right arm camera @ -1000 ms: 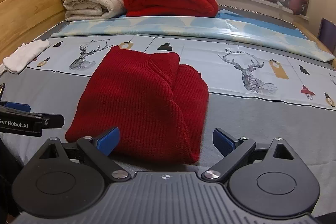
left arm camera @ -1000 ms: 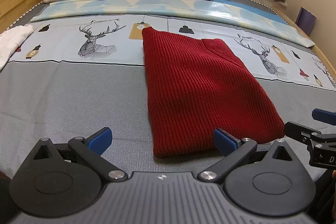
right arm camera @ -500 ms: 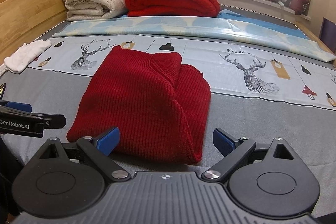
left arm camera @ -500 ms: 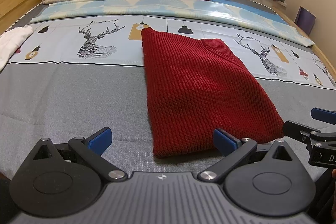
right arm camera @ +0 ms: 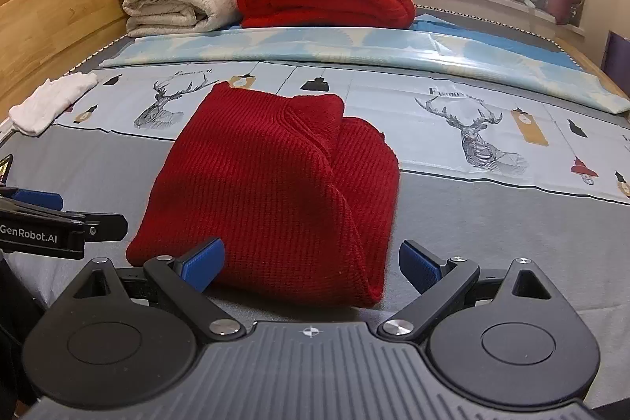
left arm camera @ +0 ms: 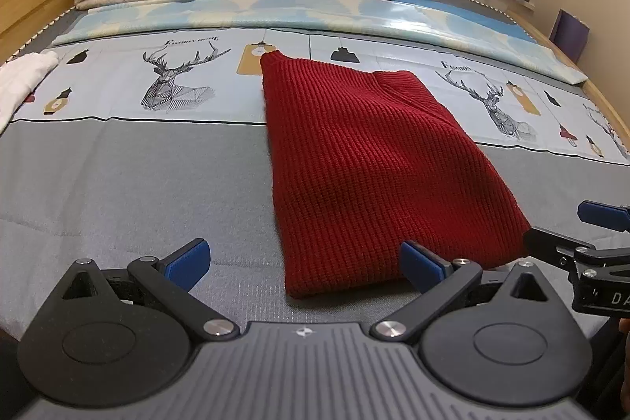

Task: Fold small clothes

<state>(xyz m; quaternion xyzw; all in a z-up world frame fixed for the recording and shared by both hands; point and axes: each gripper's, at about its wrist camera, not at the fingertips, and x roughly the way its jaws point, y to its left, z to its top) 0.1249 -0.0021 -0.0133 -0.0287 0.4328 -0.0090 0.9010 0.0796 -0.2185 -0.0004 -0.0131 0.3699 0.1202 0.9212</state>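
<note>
- The left gripper [left arm camera: 303,258] was open, its blue pads spread wide and holding nothing; it stood low over the grey part of the bed cover [left arm camera: 118,184], just before the near left corner of the sweater.
- The red knitted sweater [left arm camera: 374,164] lay flat on the bed, already folded into a long narrow shape, with its far end on the deer-printed band and its near hem just in front of both grippers.
- The knit looked thick and soft, so in my judgement it was light but bulky, not slippery, and not fragile; it would bend easily and sag where it was not supported.
- On its right side, the right wrist view showed a rounded, doubled edge [right arm camera: 370,223], where more layers were stacked; a pinch there would need wide jaws to take all layers together.
- The best places to take hold seemed to be the two near corners of the hem, one for each gripper, so that the near end could be lifted evenly and carried toward the far end.
- The right gripper [right arm camera: 311,258] was also open and empty, its pads set on either side of the near right part of the hem, without pressing the cloth.
</note>
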